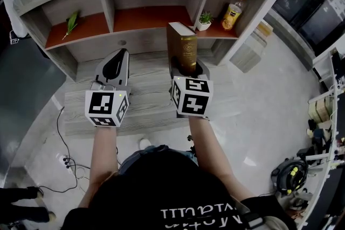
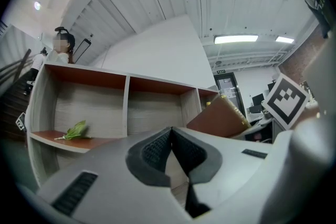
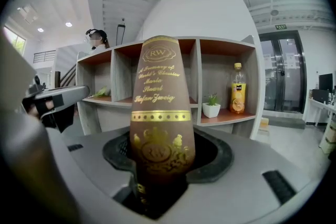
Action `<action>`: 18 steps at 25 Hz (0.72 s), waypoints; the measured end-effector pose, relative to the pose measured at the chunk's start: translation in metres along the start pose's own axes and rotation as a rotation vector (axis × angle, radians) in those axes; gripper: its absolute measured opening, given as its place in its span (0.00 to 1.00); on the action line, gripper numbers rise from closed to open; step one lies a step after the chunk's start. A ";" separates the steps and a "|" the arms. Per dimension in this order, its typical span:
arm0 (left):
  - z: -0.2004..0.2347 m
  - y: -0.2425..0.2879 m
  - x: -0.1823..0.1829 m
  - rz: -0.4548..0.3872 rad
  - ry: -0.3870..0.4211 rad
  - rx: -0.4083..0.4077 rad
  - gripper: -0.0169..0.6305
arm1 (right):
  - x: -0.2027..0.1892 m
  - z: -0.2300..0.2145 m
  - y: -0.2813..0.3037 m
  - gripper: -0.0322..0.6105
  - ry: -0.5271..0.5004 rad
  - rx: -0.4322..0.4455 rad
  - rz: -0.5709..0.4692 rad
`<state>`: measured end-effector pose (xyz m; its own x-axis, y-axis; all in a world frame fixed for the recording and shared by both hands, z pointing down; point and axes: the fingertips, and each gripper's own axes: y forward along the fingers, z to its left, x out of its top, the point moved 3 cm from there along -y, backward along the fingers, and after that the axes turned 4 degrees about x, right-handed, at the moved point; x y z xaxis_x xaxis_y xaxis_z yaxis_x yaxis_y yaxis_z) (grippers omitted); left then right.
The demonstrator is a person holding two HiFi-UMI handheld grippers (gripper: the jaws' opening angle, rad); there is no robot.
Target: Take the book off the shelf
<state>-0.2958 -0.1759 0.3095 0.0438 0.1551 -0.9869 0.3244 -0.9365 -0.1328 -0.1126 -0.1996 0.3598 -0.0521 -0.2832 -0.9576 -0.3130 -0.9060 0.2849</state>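
**A:** Right gripper view, closest first: our right tongs (image 3: 157,168) are clamped low on the book (image 3: 160,107), spine facing us. Left tongs (image 2: 172,139) are pinched together on nothing.

**B:** Yep, we've got the book clear of the shelf (image 3: 197,76), above the surface (image 1: 145,99). We'd want a firm, level squeeze so it can't swing. Its long axis stands upright, top end up.
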 end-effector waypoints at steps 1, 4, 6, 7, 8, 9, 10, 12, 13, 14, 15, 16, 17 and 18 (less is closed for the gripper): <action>-0.001 0.000 0.000 -0.001 0.002 -0.001 0.04 | 0.001 -0.002 -0.001 0.42 0.000 -0.003 -0.003; -0.002 0.001 0.002 -0.005 0.009 -0.002 0.04 | 0.002 -0.004 -0.002 0.42 -0.008 -0.007 -0.016; -0.004 0.002 0.003 -0.008 0.015 -0.001 0.04 | 0.004 -0.005 -0.003 0.42 -0.022 -0.009 -0.026; -0.004 0.002 0.004 -0.009 0.017 0.000 0.04 | 0.005 -0.005 -0.003 0.42 -0.031 -0.008 -0.032; -0.005 0.002 0.004 -0.009 0.019 0.001 0.04 | 0.006 -0.005 -0.004 0.42 -0.037 -0.005 -0.036; -0.005 0.003 0.004 -0.010 0.021 0.002 0.04 | 0.006 -0.005 -0.004 0.42 -0.042 -0.002 -0.039; -0.006 0.003 0.004 -0.011 0.022 0.003 0.04 | 0.006 -0.005 -0.004 0.42 -0.044 0.000 -0.040; -0.006 0.004 0.005 -0.012 0.025 0.005 0.04 | 0.006 -0.005 -0.003 0.42 -0.045 0.003 -0.039; -0.005 0.005 0.005 -0.013 0.026 0.006 0.04 | 0.006 -0.005 -0.002 0.42 -0.044 0.004 -0.038; -0.005 0.005 0.005 -0.013 0.027 0.007 0.04 | 0.006 -0.005 -0.001 0.42 -0.043 0.004 -0.037; -0.005 0.006 0.006 -0.014 0.027 0.008 0.04 | 0.007 -0.005 -0.001 0.42 -0.042 0.004 -0.039; -0.005 0.006 0.006 -0.015 0.027 0.009 0.04 | 0.007 -0.006 -0.001 0.42 -0.040 0.004 -0.040; -0.005 0.007 0.006 -0.015 0.028 0.010 0.04 | 0.008 -0.007 -0.001 0.42 -0.039 0.002 -0.041; -0.006 0.007 0.006 -0.015 0.028 0.009 0.04 | 0.008 -0.008 -0.001 0.42 -0.039 0.000 -0.041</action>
<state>-0.2877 -0.1802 0.3030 0.0659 0.1775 -0.9819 0.3167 -0.9369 -0.1481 -0.1056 -0.2037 0.3521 -0.0762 -0.2329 -0.9695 -0.3156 -0.9167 0.2451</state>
